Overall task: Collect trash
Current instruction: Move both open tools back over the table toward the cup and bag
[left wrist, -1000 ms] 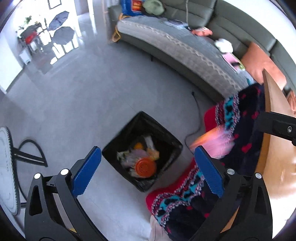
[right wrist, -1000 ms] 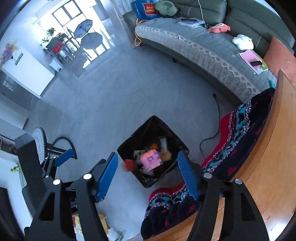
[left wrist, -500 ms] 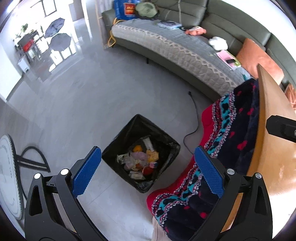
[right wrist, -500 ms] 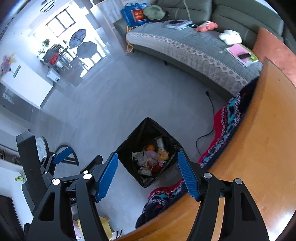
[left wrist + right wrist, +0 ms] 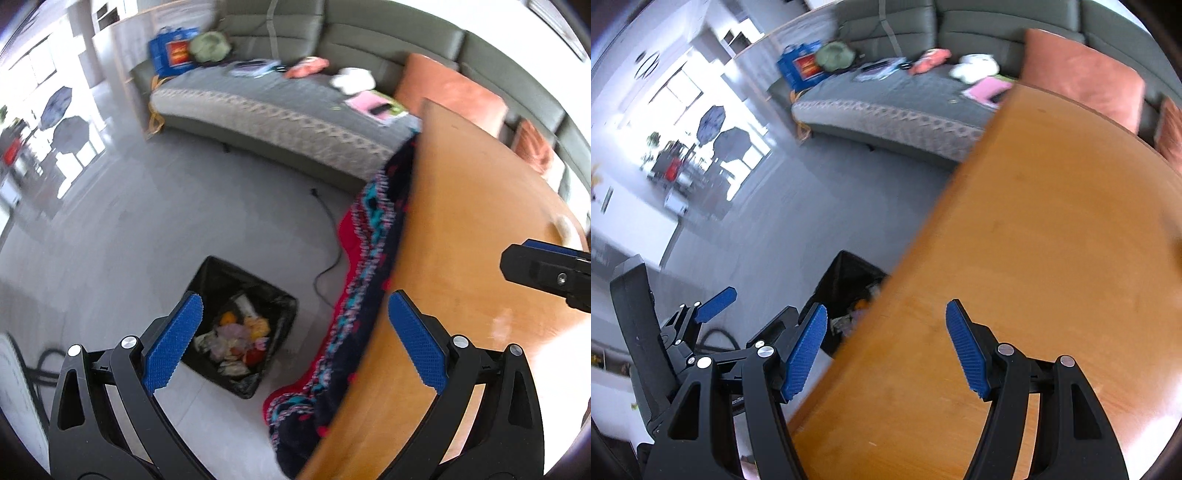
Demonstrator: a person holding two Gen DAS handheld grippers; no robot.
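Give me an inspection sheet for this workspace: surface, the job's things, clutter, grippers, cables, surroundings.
Surface: wooden table, mostly bare; a small pale thing at its far edge, too blurred to identify.
Job's things: black-lined bin on the floor beside the table, holding mixed trash.
Clutter: patterned blanket hanging along the table edge down to the floor.
Grippers: left hand-held gripper open and empty; right hand-held gripper open and empty over the table edge.
Cables: black cord trailing across the floor near the blanket.
Surroundings: grey sofa with scattered items and an orange cushion; grey tiled floor.
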